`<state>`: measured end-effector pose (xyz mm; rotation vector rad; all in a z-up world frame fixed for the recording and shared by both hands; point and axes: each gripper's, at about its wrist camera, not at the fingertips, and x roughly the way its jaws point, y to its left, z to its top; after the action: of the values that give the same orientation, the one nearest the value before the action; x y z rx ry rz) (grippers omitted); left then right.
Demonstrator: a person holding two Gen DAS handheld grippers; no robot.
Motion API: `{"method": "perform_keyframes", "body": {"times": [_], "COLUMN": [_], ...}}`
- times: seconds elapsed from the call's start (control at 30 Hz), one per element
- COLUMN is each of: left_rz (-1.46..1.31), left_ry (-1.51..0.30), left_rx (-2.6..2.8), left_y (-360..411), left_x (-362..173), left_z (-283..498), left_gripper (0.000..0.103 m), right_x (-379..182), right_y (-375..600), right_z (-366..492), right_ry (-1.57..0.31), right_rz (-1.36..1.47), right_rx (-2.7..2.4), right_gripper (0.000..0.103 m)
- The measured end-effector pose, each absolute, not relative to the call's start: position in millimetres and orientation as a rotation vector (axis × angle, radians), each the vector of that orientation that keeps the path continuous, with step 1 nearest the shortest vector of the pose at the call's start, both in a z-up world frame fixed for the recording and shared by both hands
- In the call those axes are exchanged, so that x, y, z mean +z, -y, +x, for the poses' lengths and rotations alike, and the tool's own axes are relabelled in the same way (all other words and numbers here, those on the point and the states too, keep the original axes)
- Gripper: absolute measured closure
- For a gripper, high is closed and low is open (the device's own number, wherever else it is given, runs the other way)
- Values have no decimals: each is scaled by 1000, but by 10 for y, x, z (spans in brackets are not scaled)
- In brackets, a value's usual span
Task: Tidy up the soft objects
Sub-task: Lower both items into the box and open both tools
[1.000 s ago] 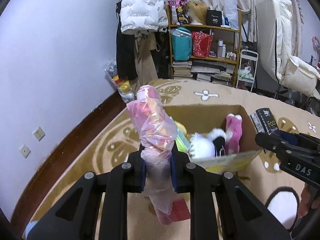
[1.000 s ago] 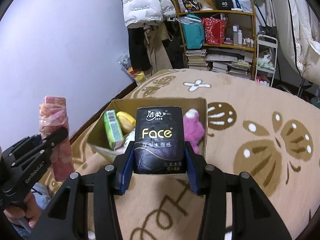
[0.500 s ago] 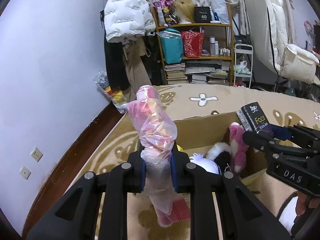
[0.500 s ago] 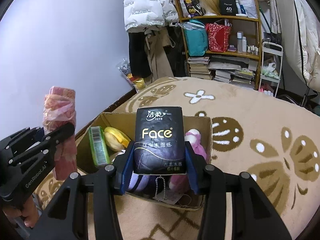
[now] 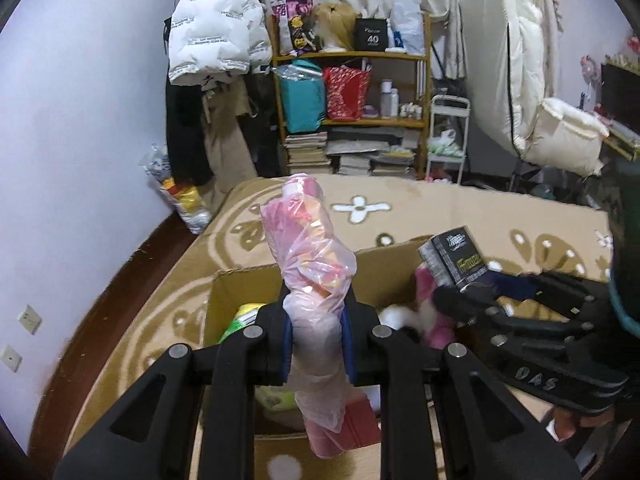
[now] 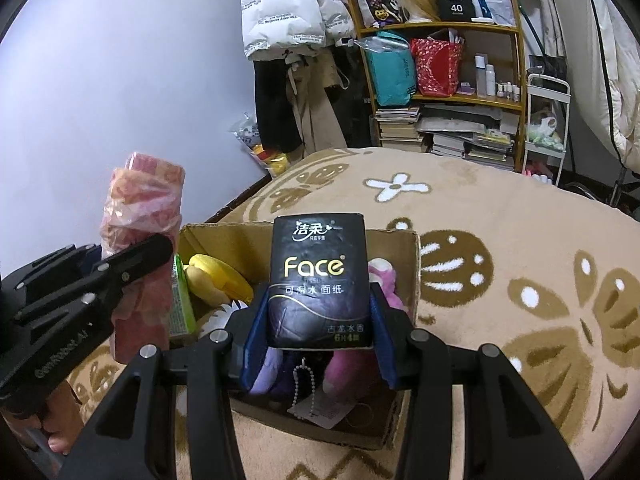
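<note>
A tan carpet (image 6: 500, 220) (brown and white flower pattern) carries an open cardboard box (image 6: 414, 264).

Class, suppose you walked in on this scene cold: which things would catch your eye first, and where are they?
The black Face tissue pack stands upright in the right gripper, above the open cardboard box. The pink plastic-wrapped bundle is clamped in the left gripper over that box, where a pink plush toy lies.
</note>
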<state>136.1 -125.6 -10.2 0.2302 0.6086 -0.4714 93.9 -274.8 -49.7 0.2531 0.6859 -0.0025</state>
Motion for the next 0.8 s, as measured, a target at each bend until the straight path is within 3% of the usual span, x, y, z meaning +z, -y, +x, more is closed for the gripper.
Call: {"method": "perform_keyframes", "body": {"times": [0.37, 0.43, 0.5, 0.63, 0.7, 0.8], "left_rz": [116, 122, 128, 122, 134, 162], "left_ry": [-706, -709, -714, -712, -690, -683], "left_rx": [-510, -494, -472, -439, -421, -402], "left_y": [1197, 1193, 1189, 1140, 1107, 1081], "left_x": [-259, -292, -316, -329, -292, -223], "left_z": [1597, 1607, 1611, 1587, 1533, 1485], "left_gripper": [80, 73, 49, 41, 25, 14], "right_x": [-550, -564, -583, -585, -566, -540], "right_y": [2750, 2754, 2760, 2729, 2722, 2723], "right_z": [937, 946, 953, 927, 905, 870], "right_ry": [-698, -708, -719, -733, -734, -731], "right_rz": [270, 275, 282, 256, 255, 275], "right_rx": [12, 14, 19, 17, 16, 7], "right_gripper": [54, 54, 53, 53, 53, 40]}}
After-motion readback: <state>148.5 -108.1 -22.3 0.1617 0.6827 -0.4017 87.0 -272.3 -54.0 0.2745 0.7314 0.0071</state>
